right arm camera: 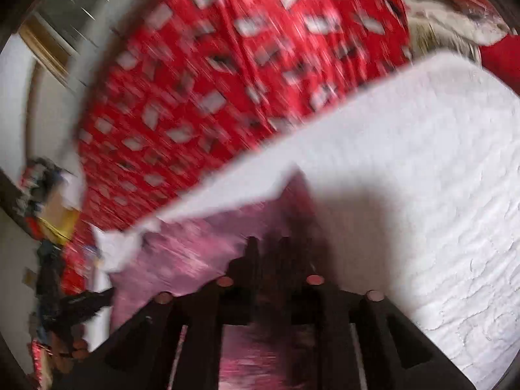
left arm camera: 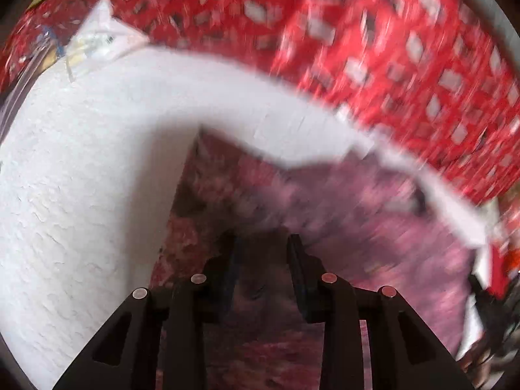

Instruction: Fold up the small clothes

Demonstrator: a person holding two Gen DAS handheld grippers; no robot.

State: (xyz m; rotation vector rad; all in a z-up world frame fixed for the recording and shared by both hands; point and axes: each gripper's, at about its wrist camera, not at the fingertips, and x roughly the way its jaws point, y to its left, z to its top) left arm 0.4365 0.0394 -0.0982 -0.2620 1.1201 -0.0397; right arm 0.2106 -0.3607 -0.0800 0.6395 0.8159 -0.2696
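White quilted bedding (left arm camera: 81, 169) is my work surface, laid over a red patterned spread (left arm camera: 373, 48), and both views are smeared with motion. My left gripper (left arm camera: 261, 253) sits at a narrow gap with the pink garment (left arm camera: 373, 221) running under and between its fingers; I cannot tell whether the pads actually press on the cloth. My right gripper (right arm camera: 269, 253) has its fingers almost together over the same pink garment (right arm camera: 182, 253), and blur hides whether a fold of it is pinched.

I judge the fold to be midway at best: the garment lies spread and creased on the white bedding (right arm camera: 422, 162), with no tidy folded shape visible, so squaring and stacking remain. A white scrap of fabric (right arm camera: 117, 247) lies at the garment's far edge and may get caught up. Further out sit a crumpled white item (left arm camera: 100, 39) and dark clutter (right arm camera: 55, 279) by the bed's edge, clear of my grippers.
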